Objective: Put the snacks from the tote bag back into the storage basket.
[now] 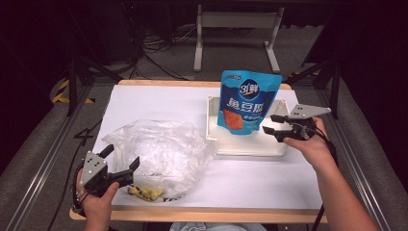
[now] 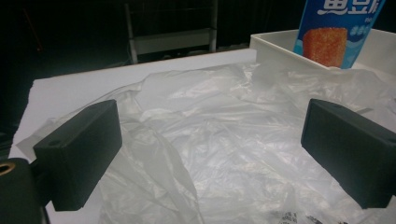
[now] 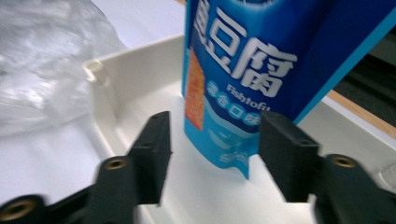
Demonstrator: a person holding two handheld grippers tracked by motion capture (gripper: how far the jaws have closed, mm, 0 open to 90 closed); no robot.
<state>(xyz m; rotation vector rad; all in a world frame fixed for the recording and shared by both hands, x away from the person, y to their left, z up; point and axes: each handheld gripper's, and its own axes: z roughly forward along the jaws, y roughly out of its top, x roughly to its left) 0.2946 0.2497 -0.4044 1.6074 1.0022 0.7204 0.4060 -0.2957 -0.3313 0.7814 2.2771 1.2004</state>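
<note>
High view shows me the white tray, my landmark, with the blue pouch standing upright inside it. My right gripper is just beside the tray, jaws apart and empty, the pouch's lower edge between them. I judge the pouch light, soft and slippery, so its flat side seam is best. Left of the tray, my left gripper hangs open over the clear plastic bag.

On the blue pouch standing in the white tray: large white Chinese characters "鱼豆腐", below them smaller "Fishtofu". Near the top, a logo starting with "3".
</note>
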